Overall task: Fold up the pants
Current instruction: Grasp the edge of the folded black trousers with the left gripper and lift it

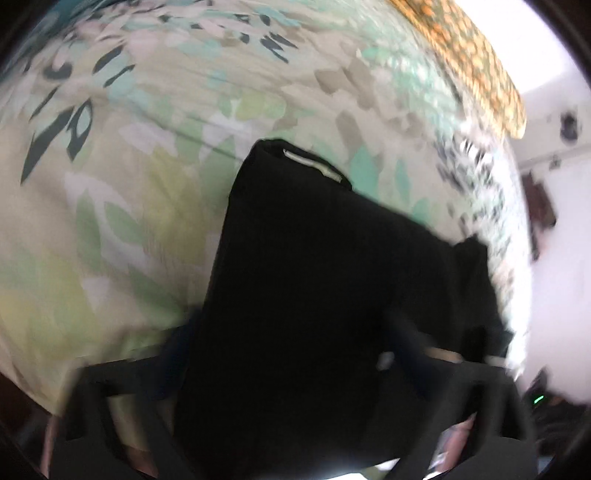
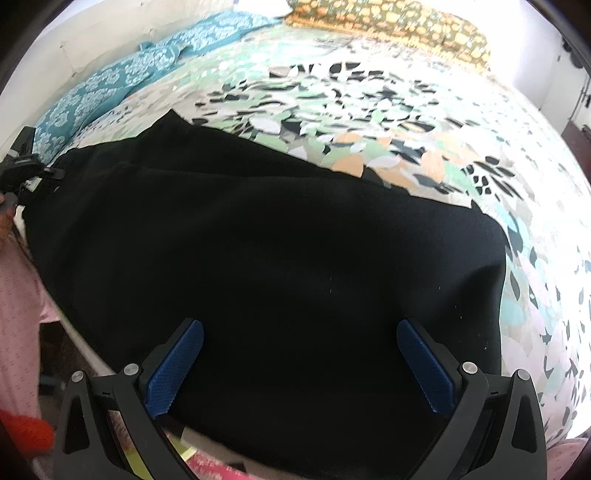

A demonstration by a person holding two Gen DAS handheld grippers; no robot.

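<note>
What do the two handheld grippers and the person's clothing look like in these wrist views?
The right gripper has black angular fingers with textured blue pads and round silver pivot bolts. The left gripper is a blurred black frame, its pads hidden by the black fabric. A pink dotted garment on the person shows at the right view's left edge.

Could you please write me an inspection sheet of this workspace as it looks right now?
Surface: bed with leaf-patterned green, white and black bedsheet.
Job's things: black fabric pants spread flat on the sheet; white label at one edge.
Clutter: teal patterned cloth at the bed's far left; yellow-green patterned pillow at the far end.
Grippers: right hand-held gripper open above the pants, blue pads apart. Left hand-held gripper blurred, with pants between its fingers; grip unclear.
Cables: nothing seen.
Surroundings: white wall beside the bed; pink dotted garment at the near edge.
</note>
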